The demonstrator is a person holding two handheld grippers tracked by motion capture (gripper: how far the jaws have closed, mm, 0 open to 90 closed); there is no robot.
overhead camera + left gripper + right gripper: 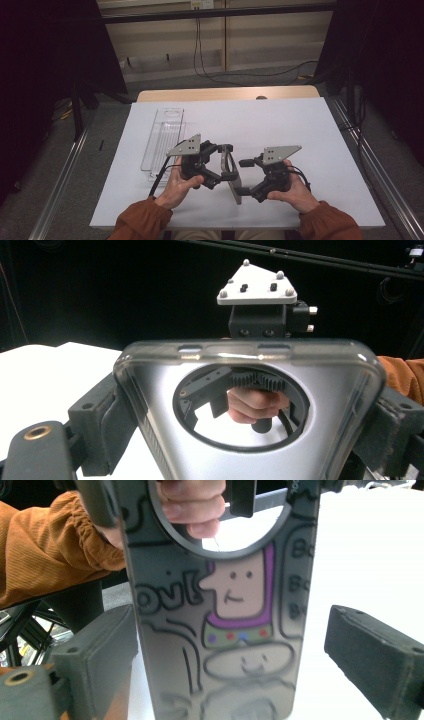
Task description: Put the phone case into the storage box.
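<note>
A clear plastic phone case with a round cut-out (250,405) sits nearest the left gripper view's camera, held across that hand-held gripper's two black jaws, whose pads press on its two long edges. The left hand-held gripper (220,172) is therefore clamped on the case. In the high view the case (231,172) stands on edge just above the white desk (300,125), between the two grippers and close to the person's side.

In the right gripper view the same case (225,630) runs up the middle, and a cartoon figure in purple with grey outlined lettering shows on it. The right hand-held gripper (243,176) stands wide: its left pad lies at the case's edge, whether touching I cannot tell, and its right pad is well apart from the case, so it grips nothing. A long clear plastic tray (162,142) lies flat on the desk to the left, apart from both hands.

The step in hand looks like a handover or a shared hold of the case between the two grippers. The next move probably calls for the right jaws to close squarely on the lower part of the case, centred so that neither pad slips off the smooth rim, before the left grip lets go.
</note>
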